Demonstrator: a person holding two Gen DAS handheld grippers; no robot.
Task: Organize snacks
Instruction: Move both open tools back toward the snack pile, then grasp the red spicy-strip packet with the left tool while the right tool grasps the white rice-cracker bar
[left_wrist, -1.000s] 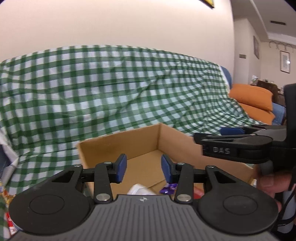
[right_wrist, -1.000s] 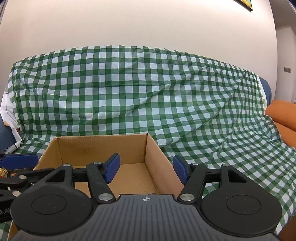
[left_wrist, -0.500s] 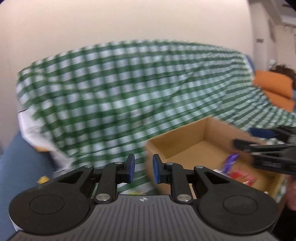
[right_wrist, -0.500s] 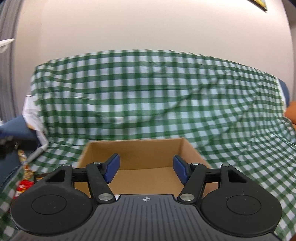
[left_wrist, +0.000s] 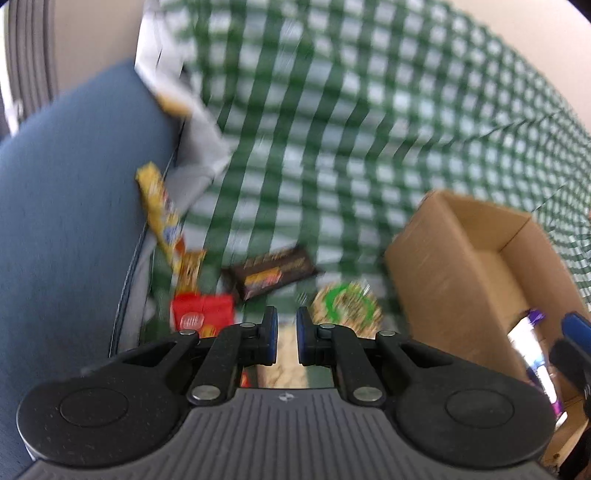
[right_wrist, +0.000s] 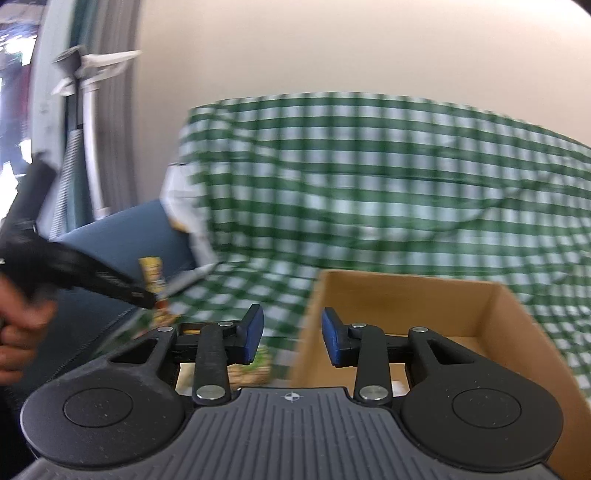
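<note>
My left gripper (left_wrist: 287, 332) is shut and empty, tilted down over loose snacks on the checked cloth. They are a yellow bar (left_wrist: 160, 206), a small orange bar (left_wrist: 190, 269), a dark brown bar (left_wrist: 275, 275), a red packet (left_wrist: 201, 314) and a green-and-white pack (left_wrist: 345, 304). A cardboard box (left_wrist: 461, 266) stands to the right with a purple snack (left_wrist: 532, 332) inside. My right gripper (right_wrist: 291, 334) hovers at the box's (right_wrist: 406, 299) left front corner. Its jaws are closing with nothing between them. In the right wrist view the left gripper (right_wrist: 146, 295) is held by a hand (right_wrist: 18, 332).
A green checked cloth (left_wrist: 332, 129) covers the sofa seat and back. A blue armrest (left_wrist: 74, 221) rises left of the snacks, with white fabric (left_wrist: 192, 122) tucked behind it. A pale pack (left_wrist: 290, 365) lies under the left gripper. A window frame (right_wrist: 55, 110) stands far left.
Both views have swung left, away from the box. The left gripper has tipped down over the loose snacks and its jaws have shut. The right gripper's jaws have narrowed.
</note>
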